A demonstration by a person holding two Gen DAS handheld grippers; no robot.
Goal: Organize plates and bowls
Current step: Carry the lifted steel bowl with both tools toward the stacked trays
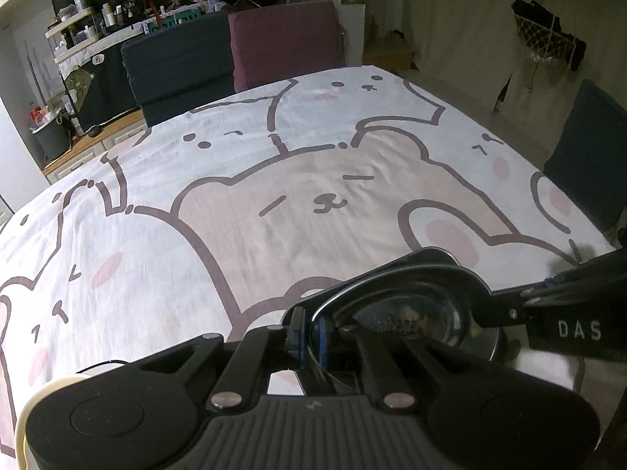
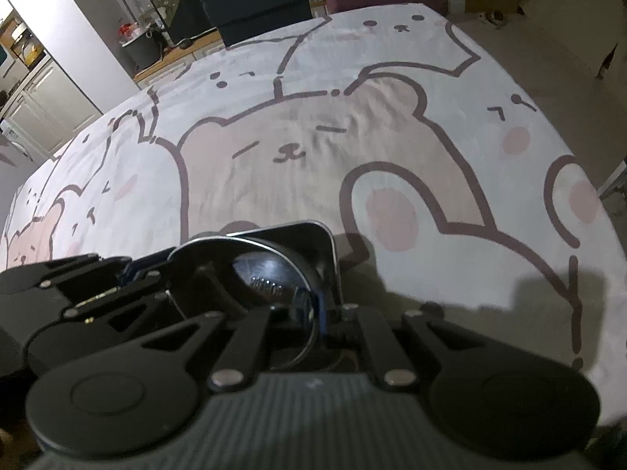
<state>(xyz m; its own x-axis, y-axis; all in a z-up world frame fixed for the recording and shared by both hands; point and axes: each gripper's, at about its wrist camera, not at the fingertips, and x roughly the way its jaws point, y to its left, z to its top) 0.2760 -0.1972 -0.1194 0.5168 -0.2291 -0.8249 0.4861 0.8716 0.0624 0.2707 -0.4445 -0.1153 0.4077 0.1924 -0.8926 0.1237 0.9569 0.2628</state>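
Now | left gripper (image 1: 311, 335) clamps bowl (image 1: 411, 309) rim | right gripper (image 2: 313, 305) clamps opposite rim

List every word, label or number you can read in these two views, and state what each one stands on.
"DAS": white letters on the black body of the right tool, cut off by the frame edge.
"Hi": a small speech-bubble sticker on the dark cabinet, barely legible.
Lettering on the green-and-white crate is too blurred to read.
Shelf bottles: labels too small.

Left gripper (image 1: 311, 333) and right gripper (image 2: 313, 309) both angle downward, jaws clamped shut
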